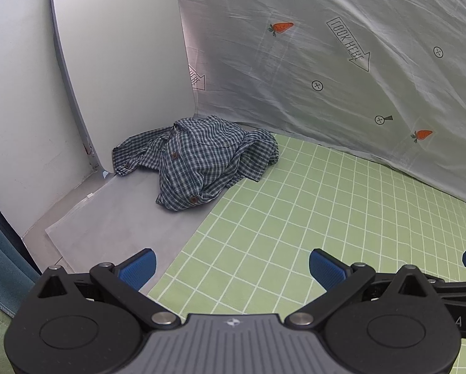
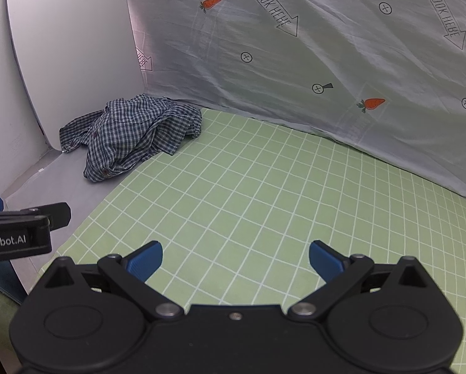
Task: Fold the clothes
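Observation:
A crumpled blue-and-white checked shirt with brown buttons lies in a heap at the far left corner, partly on the grey surface and partly on the green mat; the right wrist view shows the shirt too. My left gripper hovers open over the near edge, well short of the shirt, with nothing between its blue pads. My right gripper is open and empty above the green mat, to the right of the left one. A part of the left gripper shows at the left edge of the right wrist view.
A green mat with a white grid covers most of the surface. A grey strip borders it on the left. A pale printed sheet with carrots and arrows hangs behind. A white curved panel stands at the left corner.

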Demonstrator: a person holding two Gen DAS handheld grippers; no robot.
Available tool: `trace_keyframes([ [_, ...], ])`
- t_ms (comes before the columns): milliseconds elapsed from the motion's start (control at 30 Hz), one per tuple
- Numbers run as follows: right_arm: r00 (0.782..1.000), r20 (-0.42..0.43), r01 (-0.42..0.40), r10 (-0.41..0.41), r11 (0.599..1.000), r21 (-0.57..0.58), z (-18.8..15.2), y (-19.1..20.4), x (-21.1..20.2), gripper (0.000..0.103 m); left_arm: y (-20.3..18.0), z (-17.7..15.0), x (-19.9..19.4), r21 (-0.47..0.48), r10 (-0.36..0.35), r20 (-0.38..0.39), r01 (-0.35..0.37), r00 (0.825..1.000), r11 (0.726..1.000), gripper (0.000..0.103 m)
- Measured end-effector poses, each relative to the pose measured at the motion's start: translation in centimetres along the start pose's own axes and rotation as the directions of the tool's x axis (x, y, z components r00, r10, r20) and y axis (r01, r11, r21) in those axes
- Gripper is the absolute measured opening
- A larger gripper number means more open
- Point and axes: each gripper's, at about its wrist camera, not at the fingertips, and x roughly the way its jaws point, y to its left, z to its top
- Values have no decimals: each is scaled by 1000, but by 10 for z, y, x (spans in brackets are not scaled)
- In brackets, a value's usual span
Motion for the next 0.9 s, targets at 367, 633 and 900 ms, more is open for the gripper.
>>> trace_keyframes([
  [367, 999, -48, 12, -12, 1000, -18, 50, -4, 72, 102, 15, 38, 76, -20, -7, -79, 6, 997, 1000, 103],
  [633, 996, -89, -6, 3, 999, -43, 108, 24, 169, 102, 33, 72, 176, -18, 23, -189, -27, 982, 999, 103],
  [900, 989, -127, -94, 82, 991, -91, 164, 62, 292, 88, 52, 92, 271, -80, 76, -291, -103, 954, 991, 102],
])
